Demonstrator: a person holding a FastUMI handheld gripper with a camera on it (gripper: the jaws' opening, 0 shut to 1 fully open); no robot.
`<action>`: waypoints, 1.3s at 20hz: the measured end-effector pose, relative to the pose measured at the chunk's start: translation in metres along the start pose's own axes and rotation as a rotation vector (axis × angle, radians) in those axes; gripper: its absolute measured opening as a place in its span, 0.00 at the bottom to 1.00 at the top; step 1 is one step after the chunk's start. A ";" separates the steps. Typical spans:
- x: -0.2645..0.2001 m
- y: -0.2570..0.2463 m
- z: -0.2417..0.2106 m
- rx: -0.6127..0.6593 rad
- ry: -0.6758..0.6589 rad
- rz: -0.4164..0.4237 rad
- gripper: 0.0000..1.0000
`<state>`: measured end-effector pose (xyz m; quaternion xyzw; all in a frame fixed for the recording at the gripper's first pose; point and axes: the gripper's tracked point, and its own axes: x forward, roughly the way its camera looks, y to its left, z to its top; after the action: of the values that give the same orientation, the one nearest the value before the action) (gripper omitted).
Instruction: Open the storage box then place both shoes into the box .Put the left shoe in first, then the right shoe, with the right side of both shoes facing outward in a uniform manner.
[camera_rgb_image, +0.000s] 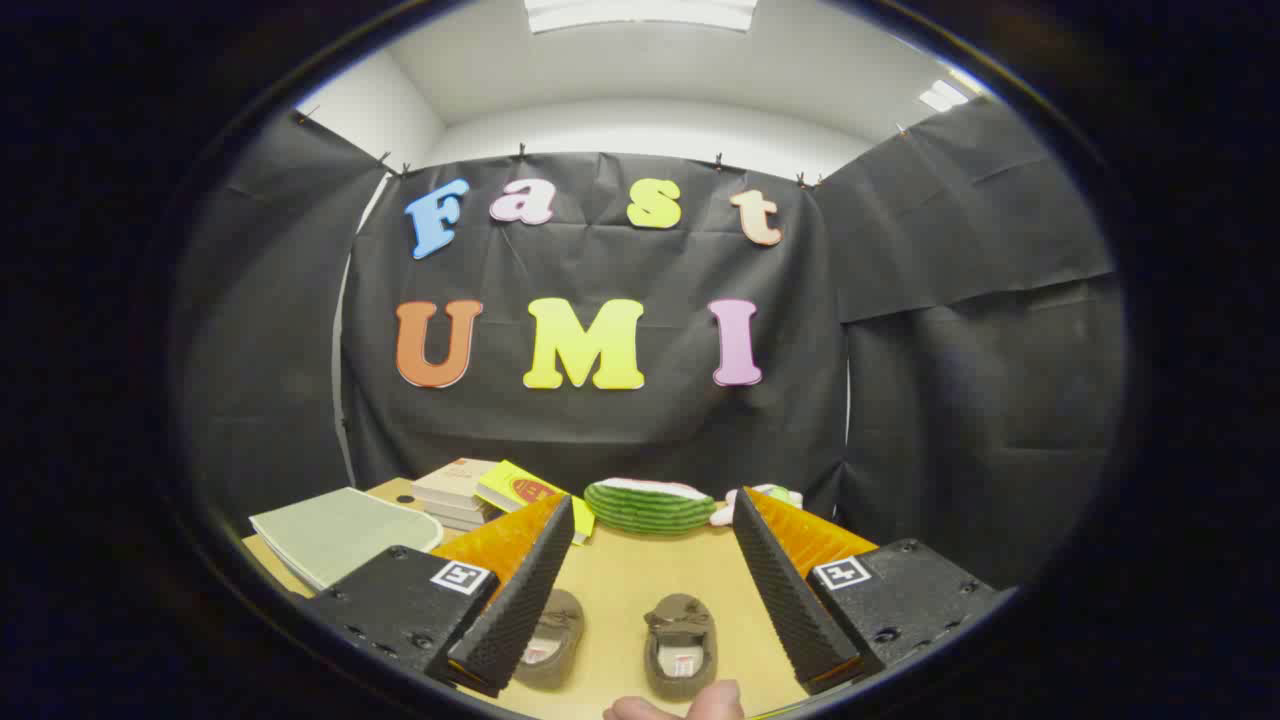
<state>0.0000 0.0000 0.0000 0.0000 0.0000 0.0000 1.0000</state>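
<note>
- My hand-held gripper (640, 590) spread, empty, above two shoes (680, 645) on table (640, 570).
- Risk: grabbing wrong shoe first; L/R hard to tell.

Far edge of table (640, 580): book stack (455, 492), yellow booklet (525, 490), watermelon-slice toy (648, 505). Left edge: grey-green notebook (340, 532).

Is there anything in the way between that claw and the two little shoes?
Nothing visible. The claw is open, and both shoes lie on the bare table between its fingers, one partly behind a finger.
</note>
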 end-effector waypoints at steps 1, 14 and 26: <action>0.001 -0.001 0.001 0.004 -0.003 -0.003 1.00; 0.000 0.011 -0.005 -0.006 0.019 0.015 1.00; -0.004 0.018 -0.006 -0.016 0.035 0.027 1.00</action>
<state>-0.0039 0.0179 -0.0064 -0.0081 0.0176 0.0135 0.9997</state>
